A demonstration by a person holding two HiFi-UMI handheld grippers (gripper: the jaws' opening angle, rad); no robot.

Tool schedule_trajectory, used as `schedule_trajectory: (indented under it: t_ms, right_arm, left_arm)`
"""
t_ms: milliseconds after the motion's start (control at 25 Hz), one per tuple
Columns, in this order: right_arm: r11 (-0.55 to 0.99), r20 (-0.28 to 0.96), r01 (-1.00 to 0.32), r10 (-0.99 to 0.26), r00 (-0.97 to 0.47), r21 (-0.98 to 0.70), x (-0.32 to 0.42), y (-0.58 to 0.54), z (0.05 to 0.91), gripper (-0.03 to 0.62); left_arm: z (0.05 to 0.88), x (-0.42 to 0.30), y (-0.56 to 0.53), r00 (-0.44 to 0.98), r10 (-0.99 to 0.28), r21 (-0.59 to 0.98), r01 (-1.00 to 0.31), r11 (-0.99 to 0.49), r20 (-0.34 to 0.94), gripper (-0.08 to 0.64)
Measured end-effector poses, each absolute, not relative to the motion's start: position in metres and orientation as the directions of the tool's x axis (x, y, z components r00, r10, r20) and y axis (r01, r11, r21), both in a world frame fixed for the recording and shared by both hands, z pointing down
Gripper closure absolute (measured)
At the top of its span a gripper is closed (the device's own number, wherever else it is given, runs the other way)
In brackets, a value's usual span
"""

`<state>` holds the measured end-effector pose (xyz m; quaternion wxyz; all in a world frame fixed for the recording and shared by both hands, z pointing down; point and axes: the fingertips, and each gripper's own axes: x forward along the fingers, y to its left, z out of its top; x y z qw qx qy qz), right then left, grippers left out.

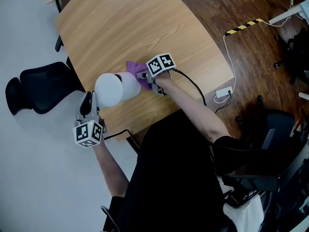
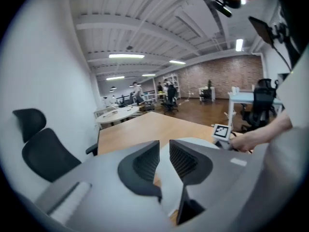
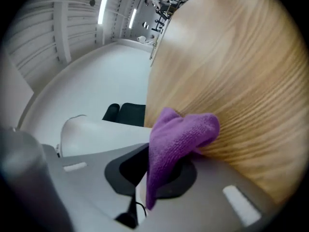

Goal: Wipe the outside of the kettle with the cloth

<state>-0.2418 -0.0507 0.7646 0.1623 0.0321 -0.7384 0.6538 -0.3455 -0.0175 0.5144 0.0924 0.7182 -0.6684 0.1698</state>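
Now right tongs (image 3: pixel 154 170) clench the cloth (image 3: pixel 181 134) at the kettle's (image 1: pixel 113 88) 2 o'clock, left tongs (image 2: pixel 164 161) released; I'd steady the kettle before wiping.

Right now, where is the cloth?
Head view, centre: the cloth is clamped in the right gripper, over the table, just right of the kettle.

The cloth (image 3: pixel 178 134) is purple, nubby fabric. The kettle (image 1: pixel 113 87) looks smooth, matt white, and the counter (image 1: pixel 125 28) is pale grained wood.
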Motion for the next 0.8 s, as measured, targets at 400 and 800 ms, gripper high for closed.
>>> schedule_trajectory:
  t_ms: [400, 800]
  right_arm:
    - [0.057, -0.03, 0.033, 0.049, -0.998, -0.998, -0.244, -0.044, 0.709, 0.569]
    - [0.118, -0.323, 0.363, 0.265, -0.909, -0.924, -0.247, -0.07, 0.548, 0.569]
  left_arm:
    - [0.564, -0.357, 0.015, 0.296, -0.879, 0.39, -0.91, -0.141, 0.373, 0.428]
    - [0.516, -0.28, -0.021, 0.254, -0.871, -0.063, -0.949, -0.307, 0.421, 0.351]
